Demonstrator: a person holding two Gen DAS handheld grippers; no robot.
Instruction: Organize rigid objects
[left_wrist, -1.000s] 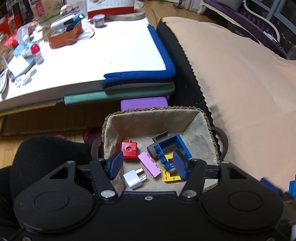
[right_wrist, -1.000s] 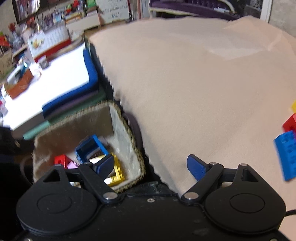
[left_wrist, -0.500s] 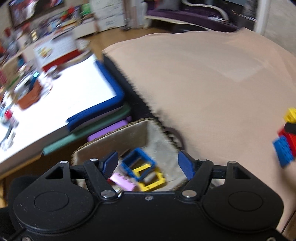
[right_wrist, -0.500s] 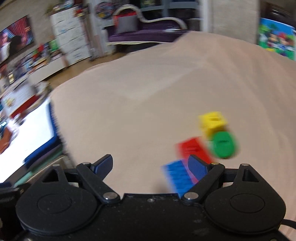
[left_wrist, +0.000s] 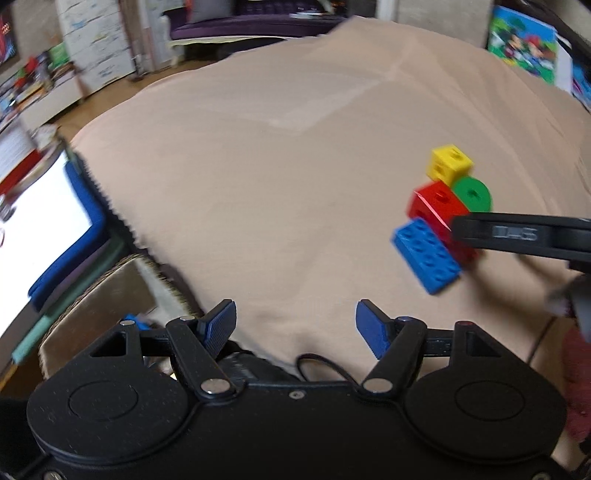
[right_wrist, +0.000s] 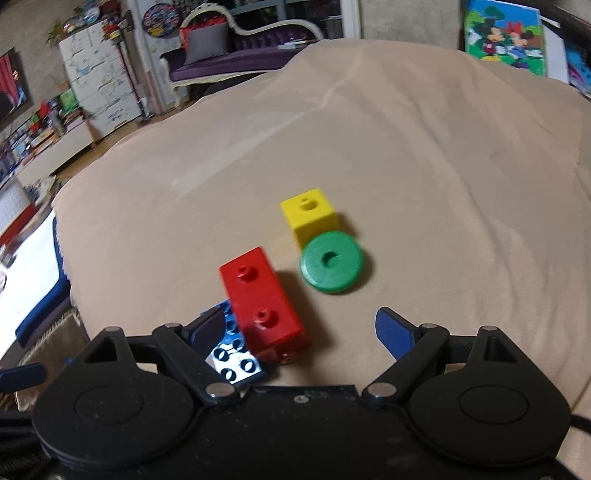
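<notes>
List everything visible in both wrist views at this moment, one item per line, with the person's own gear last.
yellow cube: 1, yellow, on the cloth, farthest of the cluster
green disc: 1, green, flat on the cloth, just in front of the yellow cube
red block: 1, red, long, beside the green disc
blue brick: 1, blue, studded, against the red block
beige cloth: 1, beige, under all four toys
basket: 1, woven, lined, off the cloth's edge, contents mostly hidden
purple sofa: 1, purple, background
left gripper: 1, black with blue pads, open, empty
right gripper: 1, black with blue pads, open, over the red block
</notes>
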